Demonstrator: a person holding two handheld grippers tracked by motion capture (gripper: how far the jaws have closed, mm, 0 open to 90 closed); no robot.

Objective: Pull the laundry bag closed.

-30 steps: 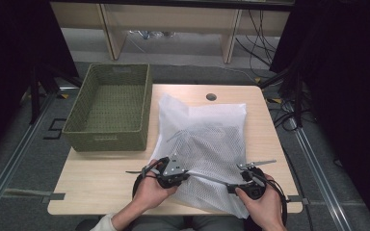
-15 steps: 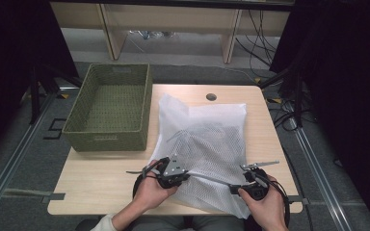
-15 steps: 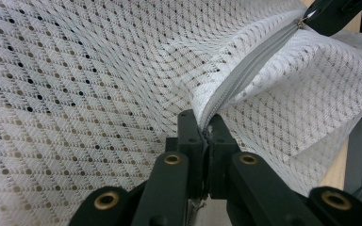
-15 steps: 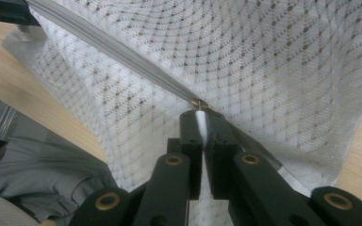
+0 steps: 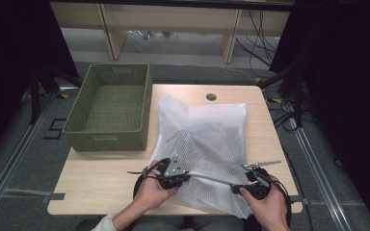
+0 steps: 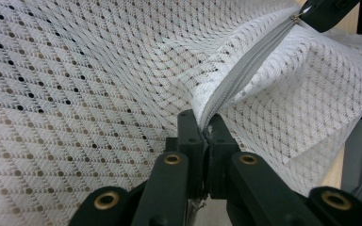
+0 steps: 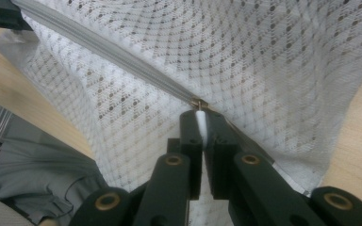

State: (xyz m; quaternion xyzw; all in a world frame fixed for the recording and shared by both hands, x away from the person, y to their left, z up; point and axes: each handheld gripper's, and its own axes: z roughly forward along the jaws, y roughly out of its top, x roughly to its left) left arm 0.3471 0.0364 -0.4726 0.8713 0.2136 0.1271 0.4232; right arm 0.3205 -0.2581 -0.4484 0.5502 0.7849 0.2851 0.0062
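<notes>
Careful: your left gripper (image 6: pixel 206 136) pinches the mesh bag's (image 5: pixel 212 144) zipper (image 7: pixel 122 61) end, right gripper (image 7: pixel 201 123) clamps the pull tab (image 7: pixel 201 117) at the table's near edge; yank crooked and mesh snags the slider.

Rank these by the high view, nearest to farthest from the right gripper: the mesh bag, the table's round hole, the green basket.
1. Mesh bag: gripped at its near edge by the right gripper.
2. Round hole: at the table's far edge, beyond the bag.
3. Green basket: far left, overhanging the table's left side.
</notes>
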